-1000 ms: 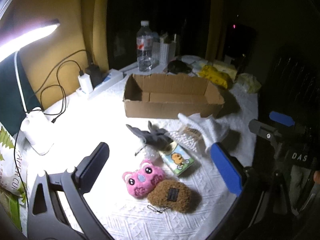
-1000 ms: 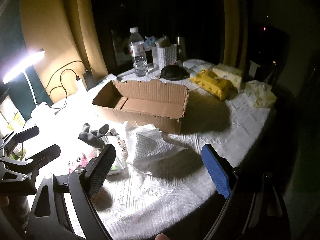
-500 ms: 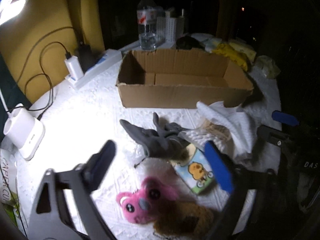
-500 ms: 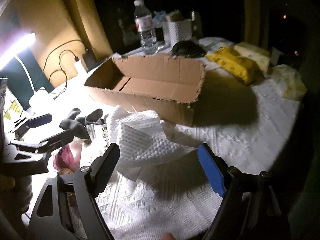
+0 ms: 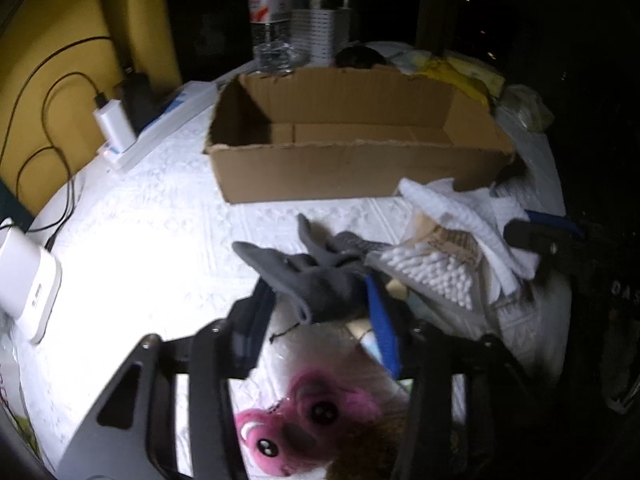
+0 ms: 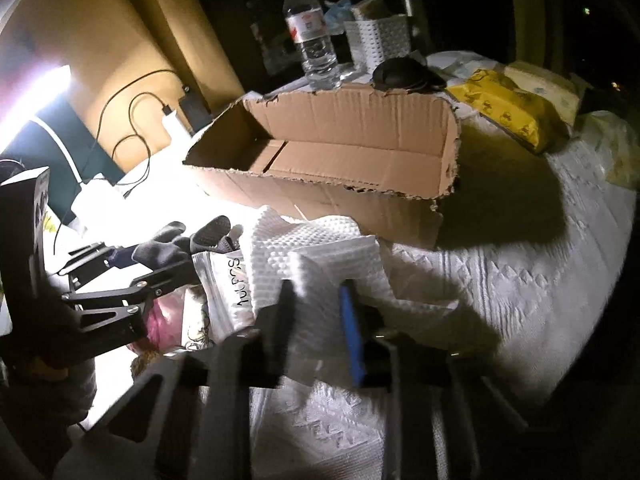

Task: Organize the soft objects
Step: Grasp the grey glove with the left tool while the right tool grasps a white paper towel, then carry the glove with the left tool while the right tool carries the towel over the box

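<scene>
My left gripper (image 5: 320, 304) has closed around the cuff of a grey glove (image 5: 308, 272) lying on the white tablecloth; the glove also shows in the right wrist view (image 6: 176, 244). My right gripper (image 6: 316, 320) has closed around a folded white waffle cloth (image 6: 320, 256), also seen in the left wrist view (image 5: 468, 212). An open cardboard box (image 5: 352, 168) stands just behind both. A pink plush (image 5: 304, 420) and a brown plush (image 5: 372, 448) lie below the left gripper. A clear bag of cotton swabs (image 5: 432, 272) lies between glove and cloth.
A water bottle (image 6: 312, 36), a white basket (image 6: 380, 40) and yellow packets (image 6: 508, 108) stand behind the box. A power strip with a charger (image 5: 120, 132) and cables lie at the left. A white lamp base (image 5: 24, 280) stands at the left edge.
Both grippers moved forward and down and narrowed from wide open. The left now grips the grey glove, the right grips the white cloth.
</scene>
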Tool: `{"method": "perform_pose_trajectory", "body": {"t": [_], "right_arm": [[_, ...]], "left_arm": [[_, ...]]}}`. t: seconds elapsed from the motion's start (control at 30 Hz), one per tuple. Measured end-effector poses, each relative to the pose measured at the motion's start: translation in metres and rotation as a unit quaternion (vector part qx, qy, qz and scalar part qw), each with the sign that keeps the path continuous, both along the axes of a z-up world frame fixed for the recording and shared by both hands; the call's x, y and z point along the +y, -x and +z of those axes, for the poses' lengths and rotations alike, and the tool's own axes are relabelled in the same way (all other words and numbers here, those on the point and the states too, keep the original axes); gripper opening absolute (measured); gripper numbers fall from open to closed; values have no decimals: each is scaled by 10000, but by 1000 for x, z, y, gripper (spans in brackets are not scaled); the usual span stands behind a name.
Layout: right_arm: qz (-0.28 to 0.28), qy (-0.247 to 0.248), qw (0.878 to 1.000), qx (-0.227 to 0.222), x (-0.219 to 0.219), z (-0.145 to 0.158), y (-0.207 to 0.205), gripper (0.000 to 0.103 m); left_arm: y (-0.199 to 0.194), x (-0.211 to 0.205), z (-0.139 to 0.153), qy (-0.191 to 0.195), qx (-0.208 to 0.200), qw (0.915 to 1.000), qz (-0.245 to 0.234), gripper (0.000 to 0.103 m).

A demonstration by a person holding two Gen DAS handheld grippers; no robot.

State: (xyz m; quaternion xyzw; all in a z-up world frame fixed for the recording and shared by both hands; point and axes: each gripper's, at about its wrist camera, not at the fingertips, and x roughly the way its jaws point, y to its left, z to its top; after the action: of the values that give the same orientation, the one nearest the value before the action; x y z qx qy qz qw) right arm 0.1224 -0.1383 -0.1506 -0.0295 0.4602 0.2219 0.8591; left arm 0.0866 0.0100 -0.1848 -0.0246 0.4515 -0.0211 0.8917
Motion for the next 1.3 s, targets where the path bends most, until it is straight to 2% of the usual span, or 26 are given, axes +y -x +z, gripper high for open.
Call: {"method": "perform_pose_trajectory", "body": {"t": [0.07, 0.23, 0.43, 0.6, 0.67, 0.87, 1.0, 1.03, 1.07, 1.1, 1.2, 1.3], "right_arm": [[-109, -7, 9999, -19, -3, 0, 2, 8], [-185, -16, 9996, -194, -9, 11, 8, 4], [-260, -50, 9989, -377, -21, 27, 9, 4], [-225, -96, 9983, -523, -27, 40, 12, 3], [-209, -148, 9978, -610, -30, 48, 13, 3], [-124, -242, 9958, -878, -36, 71, 20, 3], [-101, -288, 9949, -964, -37, 78, 19, 4], [-105, -311, 9945, -990, -37, 79, 19, 4], [-102, -316, 9944, -1003, -36, 80, 18, 4], [-99, -309, 9944, -1005, -35, 80, 17, 4], [-133, -314, 9950, -943, -35, 74, 15, 3], [-167, -288, 9958, -856, -34, 66, 12, 4]], "left_arm": [[0, 2, 3, 83, -55, 9999, -56, 38], [5, 5, 12, 216, -203, 9995, -111, 31], [11, 8, 25, 304, -378, 9988, -89, 30], [15, 10, 38, 606, -512, 9968, -119, 30], [15, 11, 39, 598, -493, 9970, -86, 31], [13, 24, 34, 533, -310, 9980, 151, 34], [13, 37, 38, 543, -371, 9971, 384, 39], [12, 39, 41, 493, -416, 9971, 406, 43], [11, 39, 43, 463, -446, 9971, 403, 57], [10, 40, 45, 467, -498, 9970, 368, 67], [4, 37, 45, 433, -549, 9972, 250, 67], [-5, 24, 32, 79, -338, 9994, -36, 67]]}}
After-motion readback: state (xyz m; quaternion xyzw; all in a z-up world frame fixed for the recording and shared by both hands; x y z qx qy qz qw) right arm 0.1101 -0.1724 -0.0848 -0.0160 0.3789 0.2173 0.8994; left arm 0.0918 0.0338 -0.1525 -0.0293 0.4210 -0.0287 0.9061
